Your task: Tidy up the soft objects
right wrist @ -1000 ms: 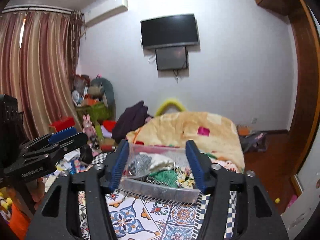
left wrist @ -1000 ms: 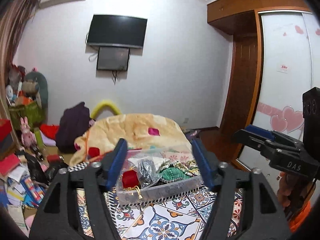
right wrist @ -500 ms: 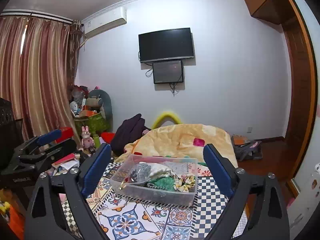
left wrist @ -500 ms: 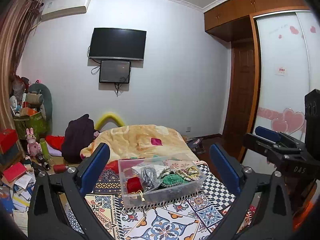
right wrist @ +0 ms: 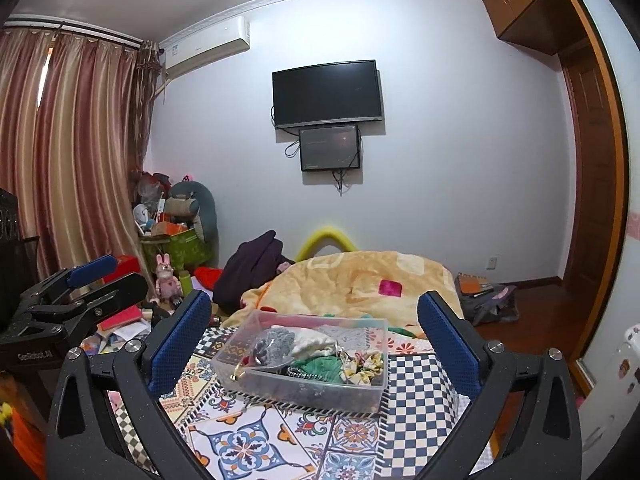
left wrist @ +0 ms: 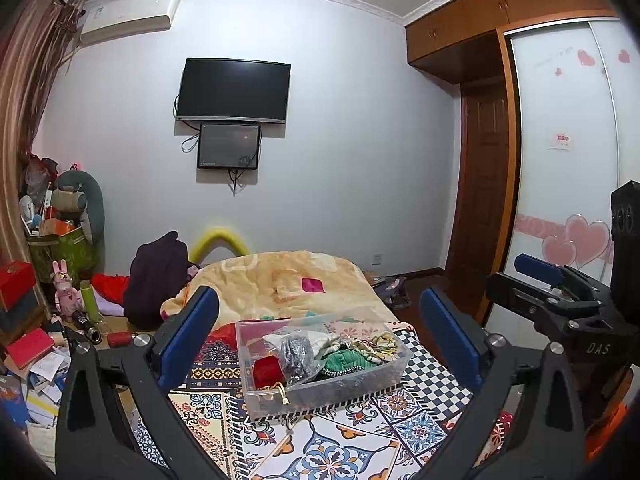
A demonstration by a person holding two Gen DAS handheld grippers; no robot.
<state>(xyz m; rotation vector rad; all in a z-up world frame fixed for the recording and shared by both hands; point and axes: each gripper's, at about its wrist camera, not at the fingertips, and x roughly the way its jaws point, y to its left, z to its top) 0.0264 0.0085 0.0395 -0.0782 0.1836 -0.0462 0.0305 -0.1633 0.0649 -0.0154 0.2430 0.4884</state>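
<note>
A clear plastic box (left wrist: 362,378) sits on the patterned cloth (left wrist: 344,448) of the bed, holding soft items: a red pouch (left wrist: 267,371), a grey mesh bag (left wrist: 298,354), a white cloth, a green knit piece (left wrist: 343,361) and a floral scrunchie (right wrist: 362,364). The box also shows in the right wrist view (right wrist: 308,390). My left gripper (left wrist: 320,338) is open and empty, held back from the box. My right gripper (right wrist: 314,336) is open and empty, also short of the box. Each gripper shows at the edge of the other's view.
A yellow quilt (left wrist: 276,280) lies bunched behind the box. Clutter of books, toys and a green basket (left wrist: 64,248) fills the floor at left. A wardrobe (left wrist: 560,160) and wooden door (left wrist: 484,184) stand at right. A TV (left wrist: 234,90) hangs on the far wall.
Both grippers opened wide and drew back and up from the box, which now looks smaller and farther away. The box stays on the cloth.
</note>
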